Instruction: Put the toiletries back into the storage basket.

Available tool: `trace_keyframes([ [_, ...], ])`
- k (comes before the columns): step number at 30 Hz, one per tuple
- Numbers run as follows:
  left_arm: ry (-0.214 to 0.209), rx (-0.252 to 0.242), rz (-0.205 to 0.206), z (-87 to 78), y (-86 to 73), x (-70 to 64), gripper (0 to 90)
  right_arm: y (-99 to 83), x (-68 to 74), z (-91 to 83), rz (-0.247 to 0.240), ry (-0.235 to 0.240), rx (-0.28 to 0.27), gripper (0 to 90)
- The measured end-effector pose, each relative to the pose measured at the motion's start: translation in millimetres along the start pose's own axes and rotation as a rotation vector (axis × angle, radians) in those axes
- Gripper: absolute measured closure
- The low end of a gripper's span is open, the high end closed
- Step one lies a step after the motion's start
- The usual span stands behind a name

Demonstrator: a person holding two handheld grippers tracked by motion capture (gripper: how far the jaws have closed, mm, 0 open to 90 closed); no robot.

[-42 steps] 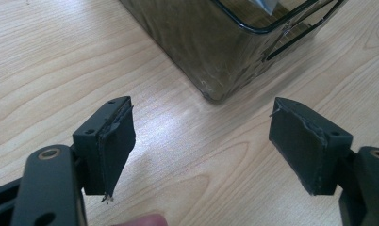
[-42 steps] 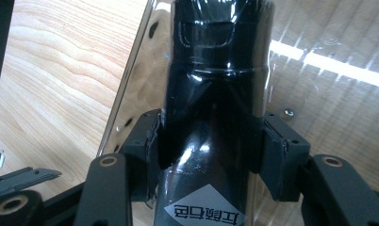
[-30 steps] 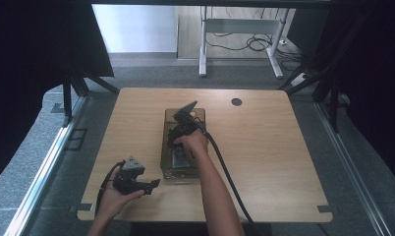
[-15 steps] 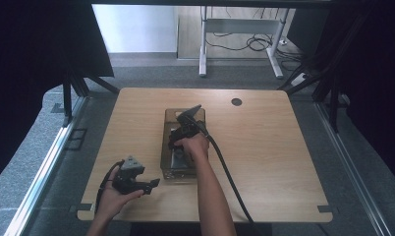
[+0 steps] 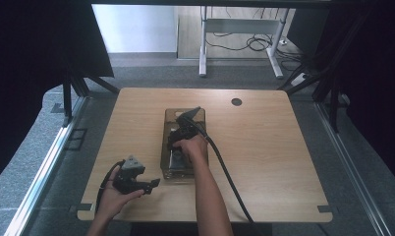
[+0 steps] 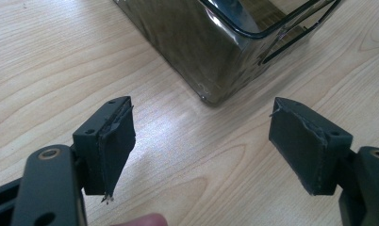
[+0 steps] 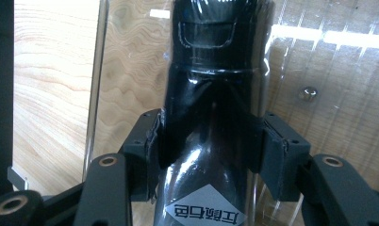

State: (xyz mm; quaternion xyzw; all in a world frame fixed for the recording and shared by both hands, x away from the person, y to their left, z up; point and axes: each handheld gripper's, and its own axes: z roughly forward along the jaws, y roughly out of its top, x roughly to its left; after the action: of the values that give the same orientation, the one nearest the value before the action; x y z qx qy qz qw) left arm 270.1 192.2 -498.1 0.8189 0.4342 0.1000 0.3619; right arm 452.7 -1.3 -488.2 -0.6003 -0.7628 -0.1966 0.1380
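Inside clear bin [image 5: 183, 118], R gripper [image 7: 207, 141] round black bottle [image 7: 211, 94].

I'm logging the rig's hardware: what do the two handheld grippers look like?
Both are black. The left gripper has square, frayed-edged jaw pads on riveted links; the right gripper is built the same and trails a thick black cable. Forearms are bare, without sleeves.

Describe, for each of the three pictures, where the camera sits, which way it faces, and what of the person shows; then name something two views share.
High view: above the person's side, looking forward and down on the table; both forearms, the left gripper and right gripper show.
Left gripper view: on the left gripper, facing the clear box corner; open jaws and a fingertip.
Right gripper view: on the right gripper, looking down into the box; jaws clamp a black bottle.
Shared: the clear box appears in all three.
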Motion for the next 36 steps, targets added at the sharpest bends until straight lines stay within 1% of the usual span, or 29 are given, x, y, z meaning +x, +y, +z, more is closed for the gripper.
trace_keyframes([
  [7, 0.0, 0.0, -0.002, 0.0, -0.1, 0.8, 23.5, -0.5, -0.2, 3.6, 0.005, -0.005, 0.008, 46.5],
  [13, -0.002, 0.002, 0.004, 0.6, 0.4, -0.6, 23.5, -1.7, 2.8, 6.6, 0.012, -0.009, 0.005, 46.5],
  [20, -0.003, 0.0, 0.001, 0.4, 0.4, 0.1, 23.5, -2.6, 5.0, 11.9, 0.022, -0.012, 0.009, 46.3],
  [27, -0.004, 0.004, 0.004, 1.3, 0.5, -0.4, 23.5, -5.2, 4.7, 15.7, 0.025, -0.011, 0.019, 45.9],
  [29, -0.003, 0.004, 0.003, 1.3, 0.5, -0.4, 23.5, -5.9, 3.8, 16.8, 0.026, -0.02, 0.02, 44.9],
  [31, -0.003, 0.004, 0.002, 1.3, 0.4, -0.1, 23.5, -5.9, 3.9, 17.1, 0.027, -0.029, 0.023, 44.2],
  [32, -0.003, 0.004, 0.002, 1.3, 0.4, 0.0, 23.5, -5.8, 3.6, 17.1, 0.026, -0.034, 0.023, 41.9],
  [34, -0.003, 0.004, 0.002, 1.5, 0.4, 0.1, 23.5, -5.6, 3.4, 13.8, 0.021, -0.021, 0.014, 41.2],
  [36, -0.002, 0.006, 0.001, 2.0, 0.4, -0.1, 23.5, -5.2, 4.3, 9.5, 0.014, -0.024, 0.01, 40.8],
])
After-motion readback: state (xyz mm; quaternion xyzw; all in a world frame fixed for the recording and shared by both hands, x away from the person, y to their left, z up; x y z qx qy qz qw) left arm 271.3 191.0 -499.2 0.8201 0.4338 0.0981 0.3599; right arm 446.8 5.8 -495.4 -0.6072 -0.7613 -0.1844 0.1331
